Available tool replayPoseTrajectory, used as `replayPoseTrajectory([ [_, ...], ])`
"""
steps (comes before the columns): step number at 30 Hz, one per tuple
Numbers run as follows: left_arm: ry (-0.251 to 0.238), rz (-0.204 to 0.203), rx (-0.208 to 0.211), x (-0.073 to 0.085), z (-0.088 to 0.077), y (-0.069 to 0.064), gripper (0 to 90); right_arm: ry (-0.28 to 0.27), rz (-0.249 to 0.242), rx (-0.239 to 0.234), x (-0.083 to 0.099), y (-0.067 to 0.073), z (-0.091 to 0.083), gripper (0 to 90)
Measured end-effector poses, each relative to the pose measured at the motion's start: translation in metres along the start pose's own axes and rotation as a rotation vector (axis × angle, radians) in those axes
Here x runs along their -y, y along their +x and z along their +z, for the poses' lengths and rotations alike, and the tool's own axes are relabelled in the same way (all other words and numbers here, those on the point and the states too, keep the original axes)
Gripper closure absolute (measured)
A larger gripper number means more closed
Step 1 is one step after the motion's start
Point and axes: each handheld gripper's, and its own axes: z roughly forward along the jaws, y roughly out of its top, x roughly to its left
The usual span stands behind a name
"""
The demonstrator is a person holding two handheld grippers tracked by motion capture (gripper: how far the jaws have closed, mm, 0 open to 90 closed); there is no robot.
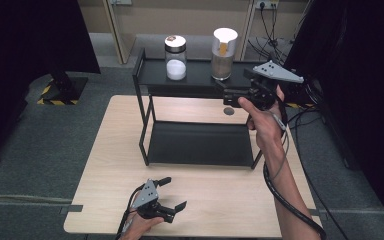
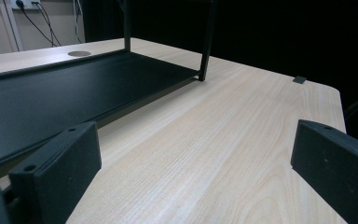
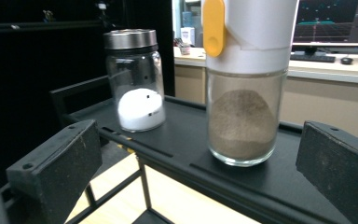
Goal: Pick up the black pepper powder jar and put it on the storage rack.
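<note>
Standing ahead of open jaws: jar [image 3: 242, 109]

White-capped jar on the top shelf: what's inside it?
The white-capped jar holds brown powder, heaped through its lower glass. The opaque cap with its yellow tab hides whatever lies above the glass.

Glass jar with white lid and yellow tab [image 3: 242, 88] [image 1: 224, 54]: upright on the black rack's top shelf [image 1: 195, 75], toward the shelf's right end as I look from above. Brown powder fills its lower part, heaped in a mound. White lid is on.
</note>
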Motion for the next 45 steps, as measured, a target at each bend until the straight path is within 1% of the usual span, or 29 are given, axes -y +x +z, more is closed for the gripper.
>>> replayPoseTrajectory([
  [2,0.000,0.000,0.000,0.000,0.000,0.000,1.1,-0.007,-0.007,-0.002,0.005,0.000,-0.003,0.3],
  [6,0.000,0.000,0.000,0.000,0.000,0.000,1.1,-0.014,-0.002,-0.021,0.015,-0.001,-0.010,0.3],
  [9,0.001,0.000,0.000,0.000,0.000,0.000,1.1,-0.016,-0.017,-0.025,0.022,0.001,-0.015,0.3],
  [11,0.001,0.000,-0.001,0.000,0.000,0.000,1.1,-0.018,-0.014,-0.035,0.027,0.001,-0.019,0.3],
  [14,0.002,0.000,-0.001,0.000,0.000,0.000,1.1,-0.021,-0.022,-0.046,0.034,0.003,-0.025,0.3],
  [20,0.001,0.001,-0.003,0.000,0.000,0.000,1.1,-0.031,-0.019,-0.063,0.049,0.004,-0.038,0.3],
  [23,-0.001,0.000,-0.005,0.000,0.000,0.000,1.1,-0.033,-0.031,-0.066,0.057,0.006,-0.044,0.3],
  [27,-0.002,-0.003,-0.007,0.000,-0.001,0.000,1.1,-0.033,-0.031,-0.080,0.071,0.007,-0.051,0.3],
  [31,-0.002,-0.001,-0.006,0.000,0.000,0.000,1.0,-0.018,-0.035,-0.083,0.083,0.009,-0.056,0.3],
  [33,-0.001,-0.002,-0.007,0.001,0.000,0.000,1.1,-0.017,-0.029,-0.086,0.090,0.008,-0.057,0.3],
  [40,0.000,-0.002,-0.008,0.000,-0.001,0.001,1.1,-0.008,-0.016,-0.104,0.114,0.007,-0.059,0.3],
  [43,-0.001,-0.002,-0.010,0.000,-0.001,0.001,1.1,-0.002,-0.023,-0.109,0.124,0.008,-0.061,0.3],
  [45,-0.001,-0.003,-0.011,0.000,-0.001,0.001,1.0,0.003,-0.019,-0.115,0.130,0.008,-0.062,0.3],
])
